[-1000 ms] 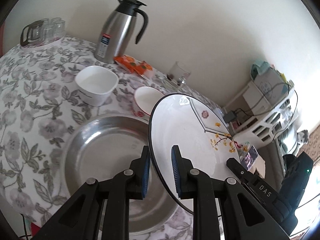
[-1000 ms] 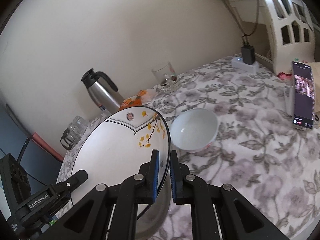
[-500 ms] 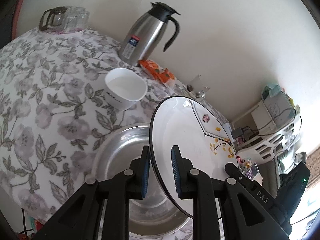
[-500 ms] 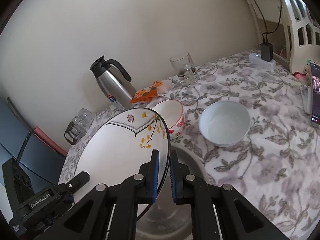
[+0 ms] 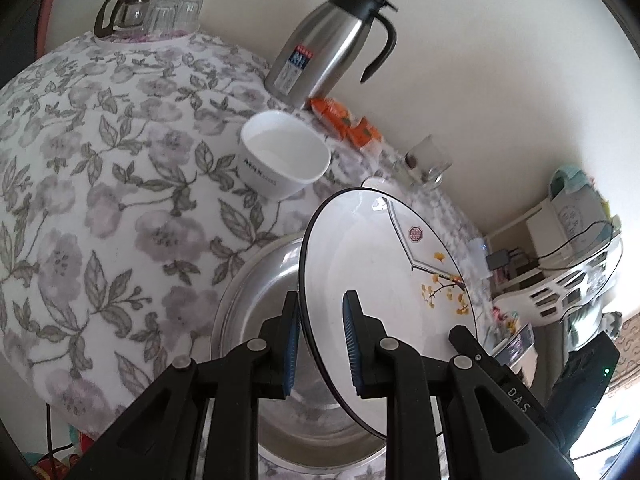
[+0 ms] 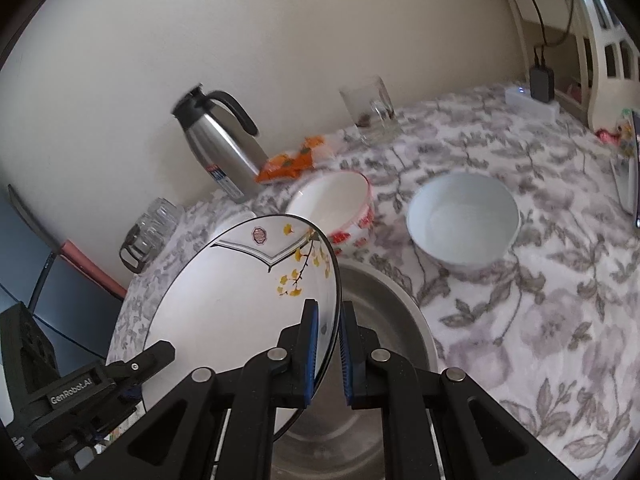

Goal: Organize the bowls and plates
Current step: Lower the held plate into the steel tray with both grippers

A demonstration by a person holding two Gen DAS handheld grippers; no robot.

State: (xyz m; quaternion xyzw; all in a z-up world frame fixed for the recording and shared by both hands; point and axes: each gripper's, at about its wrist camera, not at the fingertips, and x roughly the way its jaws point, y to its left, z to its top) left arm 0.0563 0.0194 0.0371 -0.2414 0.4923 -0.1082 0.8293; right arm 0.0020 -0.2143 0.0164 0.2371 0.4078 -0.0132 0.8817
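Both grippers clamp opposite edges of 1 white plate (image 5: 384, 280) with a black rim and a yellow blossom sprig: the left gripper (image 5: 320, 344) pinches its near rim between blue pads, and the right gripper (image 6: 328, 350) is closed tight on the other side. The plate hangs tilted above a wide steel basin (image 6: 384, 320) that sits on the flowered tablecloth (image 5: 100, 200). Around the basin stand 3 bowls: a square white bowl with lettering (image 5: 282, 160), a red-patterned bowl (image 6: 336, 204) just behind the plate's far edge and partly hidden by it, and a plain pale bowl (image 6: 464, 220) further to the right. Against the wall stand a steel thermos jug (image 5: 332, 44), an orange snack packet (image 6: 292, 164) beside it, a glass mug (image 6: 370, 114), and a cluster of glasses with a glass pitcher (image 5: 148, 12) at the table's far corner. A phone (image 6: 634, 172) lies at the right edge.
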